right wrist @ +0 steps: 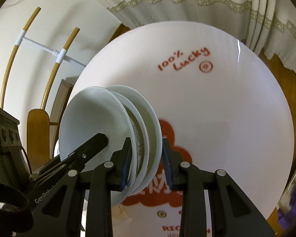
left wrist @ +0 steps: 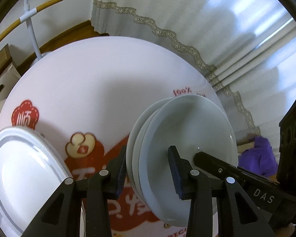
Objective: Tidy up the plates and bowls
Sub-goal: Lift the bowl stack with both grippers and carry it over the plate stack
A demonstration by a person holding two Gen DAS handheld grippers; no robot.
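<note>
White bowl stack (left wrist: 179, 138) gripped by left gripper (left wrist: 148, 169) & right gripper (right wrist: 147, 164).

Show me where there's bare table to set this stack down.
The table is bare right of the stack, from the "100% Lucky" lettering to the right edge, and also far left toward the curtain. Near left is crowded: a clear plate lies there. The left gripper and right gripper both clamp the stack.

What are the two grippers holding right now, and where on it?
Both straddle the rims of a small stack of white ceramic dishes: the left gripper from one side, the right gripper from the other. Firm clamping cannot be confirmed.
</note>
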